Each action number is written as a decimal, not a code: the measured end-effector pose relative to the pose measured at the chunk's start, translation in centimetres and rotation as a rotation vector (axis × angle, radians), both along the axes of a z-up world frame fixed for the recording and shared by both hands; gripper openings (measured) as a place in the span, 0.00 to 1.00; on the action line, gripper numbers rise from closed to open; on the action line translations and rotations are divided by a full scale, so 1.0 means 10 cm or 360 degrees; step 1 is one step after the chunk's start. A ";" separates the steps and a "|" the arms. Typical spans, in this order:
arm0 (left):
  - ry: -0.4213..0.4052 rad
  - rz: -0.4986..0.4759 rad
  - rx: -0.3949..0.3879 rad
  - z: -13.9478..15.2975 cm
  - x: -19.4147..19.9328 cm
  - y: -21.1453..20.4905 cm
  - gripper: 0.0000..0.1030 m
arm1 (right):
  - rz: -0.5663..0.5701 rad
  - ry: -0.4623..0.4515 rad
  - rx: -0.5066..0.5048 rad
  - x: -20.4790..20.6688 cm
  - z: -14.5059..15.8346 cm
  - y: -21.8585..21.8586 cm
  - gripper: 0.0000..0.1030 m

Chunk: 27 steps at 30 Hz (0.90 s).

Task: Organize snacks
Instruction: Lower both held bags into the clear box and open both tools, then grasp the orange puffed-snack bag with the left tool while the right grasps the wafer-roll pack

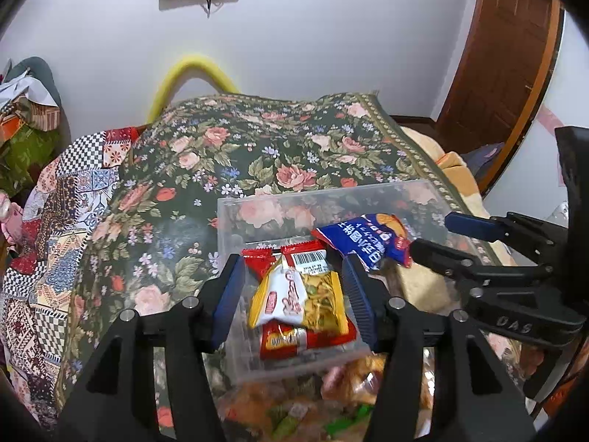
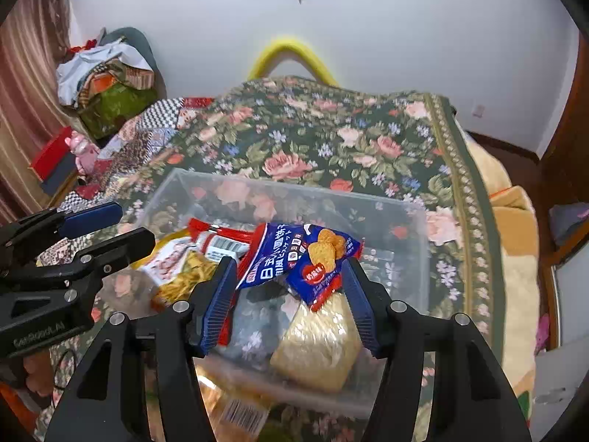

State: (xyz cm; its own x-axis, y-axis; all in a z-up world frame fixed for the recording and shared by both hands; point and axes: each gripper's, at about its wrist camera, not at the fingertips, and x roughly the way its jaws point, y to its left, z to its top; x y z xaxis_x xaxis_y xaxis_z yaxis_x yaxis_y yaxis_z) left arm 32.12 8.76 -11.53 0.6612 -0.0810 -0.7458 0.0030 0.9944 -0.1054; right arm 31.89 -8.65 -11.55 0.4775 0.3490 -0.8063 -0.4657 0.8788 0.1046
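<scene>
Two-gripper scene over a clear plastic bin on a floral bedspread. Left gripper: jaws spread wide, nothing pinched; hovers above bin's near-left part, w/ a yellow-and-white snack pack showing between the fingers, apart from both pads. That pack lies on red packets inside the bin; one red packet shows a barcode label.

Right gripper: jaws spread; a blue biscuit packet sits between the fingers, its left edge at the left pad; contact w/ the right pad can't be told. Blue packet is inside the bin, tilted, resting over a pale yellow noodle-type pack and beside the red/yellow packs. In left-wrist view the blue packet is at the bin's right side, just beside the right gripper's fingertips.

More loose snacks lie blurred on the bedspread, in front of the bin's near wall. Behind: white wall, yellow hoop, wooden door.
</scene>
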 end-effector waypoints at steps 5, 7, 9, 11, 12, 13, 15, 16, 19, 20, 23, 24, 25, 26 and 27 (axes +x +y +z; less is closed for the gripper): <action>-0.0041 -0.0007 0.0009 0.15 -0.34 0.03 0.60 | 0.0032 -0.0053 0.0039 -0.26 0.19 -0.11 0.56; -0.0043 -0.0015 0.0014 0.18 -0.49 0.04 0.62 | 0.0046 -0.0076 0.0040 -0.40 0.24 -0.15 0.58; -0.0047 -0.0016 0.0018 0.20 -0.65 0.06 0.64 | 0.0061 -0.0089 0.0032 -0.54 0.26 -0.17 0.61; -0.0041 -0.0016 0.0015 0.20 -0.76 0.07 0.66 | 0.0072 -0.0096 0.0031 -0.66 0.27 -0.20 0.63; -0.0035 -0.0018 0.0012 0.19 -0.83 0.08 0.66 | 0.0077 -0.0096 0.0031 -0.72 0.27 -0.22 0.64; -0.0025 -0.0016 0.0011 0.18 -0.89 0.08 0.66 | 0.0080 -0.0094 0.0031 -0.78 0.26 -0.23 0.65; -0.0005 -0.0018 0.0013 0.13 -0.99 0.10 0.67 | 0.0087 -0.0084 0.0026 -0.87 0.23 -0.24 0.66; 0.0009 -0.0017 0.0017 0.09 -1.04 0.09 0.69 | 0.0090 -0.0081 0.0021 -0.91 0.22 -0.25 0.66; 0.0055 -0.0014 0.0020 -0.05 -1.16 0.10 0.71 | 0.0093 -0.0065 0.0007 -1.00 0.15 -0.26 0.66; 0.0076 -0.0015 0.0017 -0.11 -1.18 0.11 0.71 | 0.0091 -0.0060 0.0004 -1.02 0.13 -0.26 0.66; 0.0149 -0.0010 -0.0013 -0.29 -1.21 0.13 0.71 | 0.0086 -0.0031 -0.0005 -1.07 0.04 -0.27 0.66; 0.0174 -0.0009 -0.0026 -0.36 -1.21 0.14 0.71 | 0.0079 -0.0020 -0.0008 -1.09 0.01 -0.27 0.66; 0.0193 -0.0008 -0.0036 -0.40 -1.21 0.14 0.71 | 0.0074 -0.0005 -0.0010 -1.09 -0.02 -0.27 0.66; 0.0220 -0.0005 -0.0047 -0.47 -1.19 0.14 0.71 | 0.0067 0.0016 -0.0013 -1.07 -0.07 -0.27 0.66; 0.0239 -0.0002 -0.0054 -0.52 -1.18 0.14 0.71 | 0.0058 0.0031 -0.0015 -1.05 -0.11 -0.27 0.66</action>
State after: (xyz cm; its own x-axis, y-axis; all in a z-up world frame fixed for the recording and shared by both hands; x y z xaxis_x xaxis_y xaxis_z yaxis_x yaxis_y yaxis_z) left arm 20.28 10.21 -16.76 0.5425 -0.1086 -0.8330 -0.0141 0.9903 -0.1383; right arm 21.40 -11.33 -12.67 0.4487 0.3582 -0.8188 -0.4956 0.8621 0.1055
